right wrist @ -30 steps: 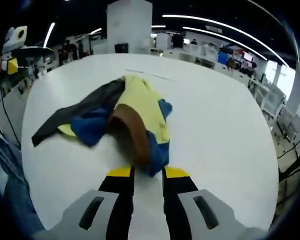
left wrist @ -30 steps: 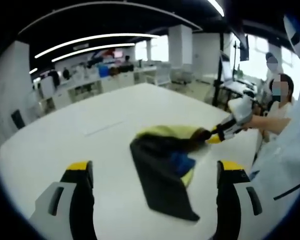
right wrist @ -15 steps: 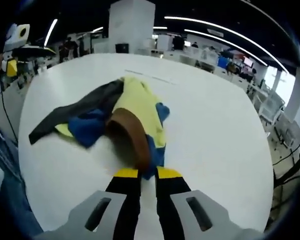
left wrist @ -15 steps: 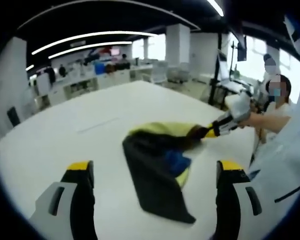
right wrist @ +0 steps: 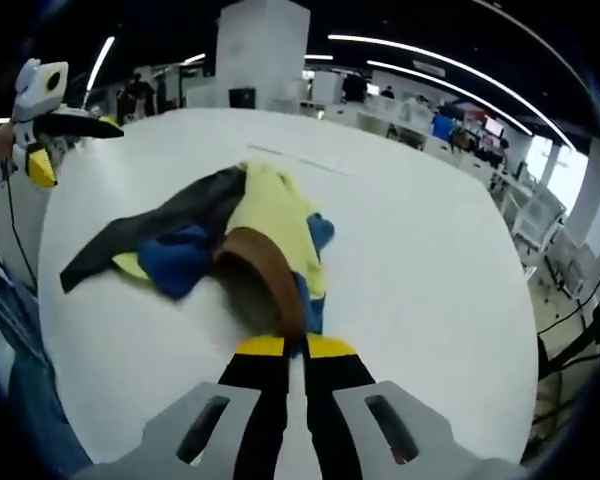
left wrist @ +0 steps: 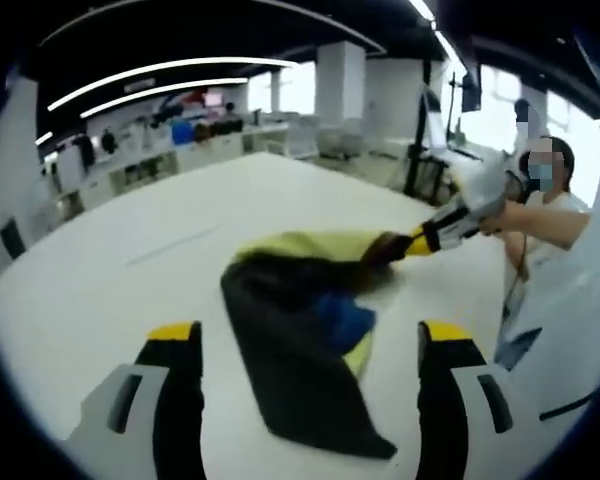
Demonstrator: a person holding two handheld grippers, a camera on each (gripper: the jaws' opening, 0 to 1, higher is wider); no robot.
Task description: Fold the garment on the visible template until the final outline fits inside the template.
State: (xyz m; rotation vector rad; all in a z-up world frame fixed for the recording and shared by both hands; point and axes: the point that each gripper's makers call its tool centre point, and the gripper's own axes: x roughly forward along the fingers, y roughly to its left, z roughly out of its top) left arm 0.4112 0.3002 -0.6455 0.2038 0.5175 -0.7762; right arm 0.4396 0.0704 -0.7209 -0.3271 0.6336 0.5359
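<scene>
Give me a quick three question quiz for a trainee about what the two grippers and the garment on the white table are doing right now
1. True or false: the left gripper is shut on the garment.
2. What does the right gripper hold? A) brown part of the garment B) a cable C) nothing
3. Fill in: the garment lies crumpled on the white ____.

Key: 1 false, its jaws stand wide apart; 2 A; 3 table.
</scene>
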